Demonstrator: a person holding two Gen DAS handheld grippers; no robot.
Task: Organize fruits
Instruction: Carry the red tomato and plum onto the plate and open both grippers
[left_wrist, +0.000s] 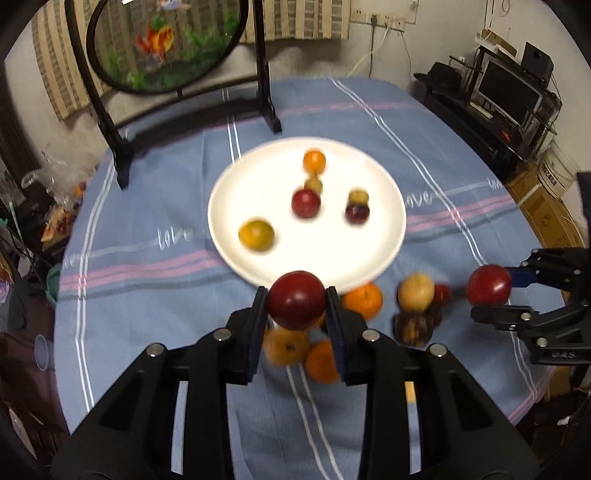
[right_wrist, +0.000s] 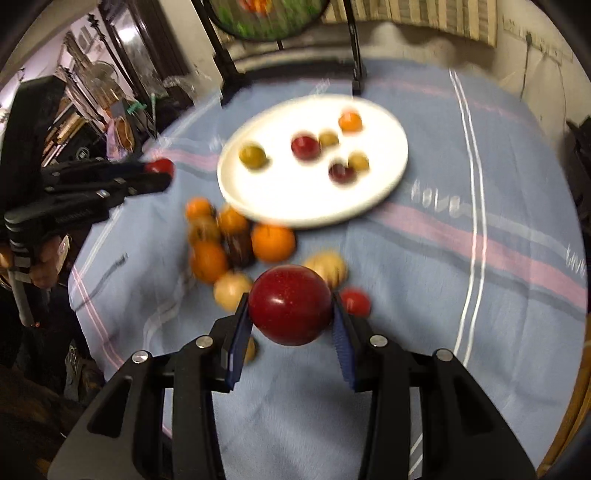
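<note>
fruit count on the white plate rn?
6 on the white plate: orange at the far side, olive fruit just below it, red fruit mid-plate, yellow-green fruit near left, a tan fruit touching a dark red fruit at right. Blurry; nothing seems hidden.

Motion blur smears most of both views. The six fruits on the white plate (right_wrist: 258, 199) are soft blobs, so their kinds cannot be told beyond colour. The loose pile of fruit (right_wrist: 236, 240) on the counter (right_wrist: 461, 277) is blurred too, and a dark fruit (right_wrist: 242, 245) within it is half hidden by its neighbours. In the left wrist view the left gripper (left_wrist: 297, 299) and its red fruit (left_wrist: 296, 300) cover part of two orange fruits (left_wrist: 303, 350) below. The round fish picture (left_wrist: 166, 40) is cut off by the top edge, and the clutter (right_wrist: 92, 92) beyond the counter is too blurred to identify.
</note>
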